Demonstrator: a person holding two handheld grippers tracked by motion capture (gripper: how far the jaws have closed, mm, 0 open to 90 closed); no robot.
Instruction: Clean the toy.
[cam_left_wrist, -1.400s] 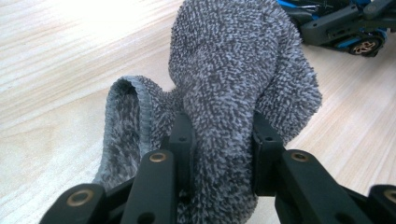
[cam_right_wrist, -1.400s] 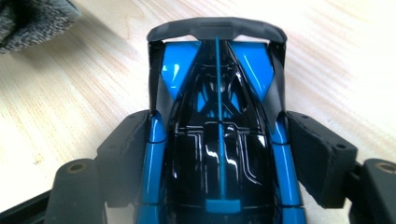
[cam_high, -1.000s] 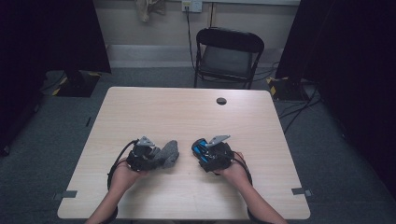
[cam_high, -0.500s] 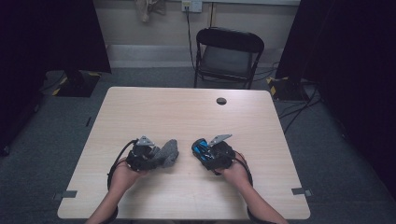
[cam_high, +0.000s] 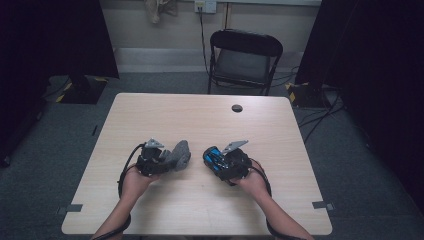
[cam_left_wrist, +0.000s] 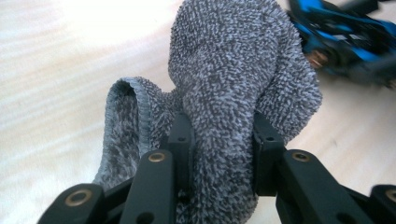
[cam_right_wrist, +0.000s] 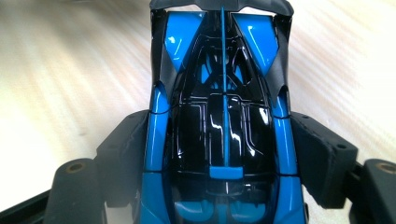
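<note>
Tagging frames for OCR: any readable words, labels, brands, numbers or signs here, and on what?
None can be read.
Blue and black toy car between the jaws of the right gripper: no lettering, badge or number on its top.
Grey sock clamped in the left gripper: plain knit, no tag or logo.
Table: bare wood, one dark round spot, no marking.

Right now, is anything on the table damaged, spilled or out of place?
Nothing stands out. The left gripper pinches a bunched grey sock, the right gripper clasps an intact blue toy car, and the table shows no spill.
</note>
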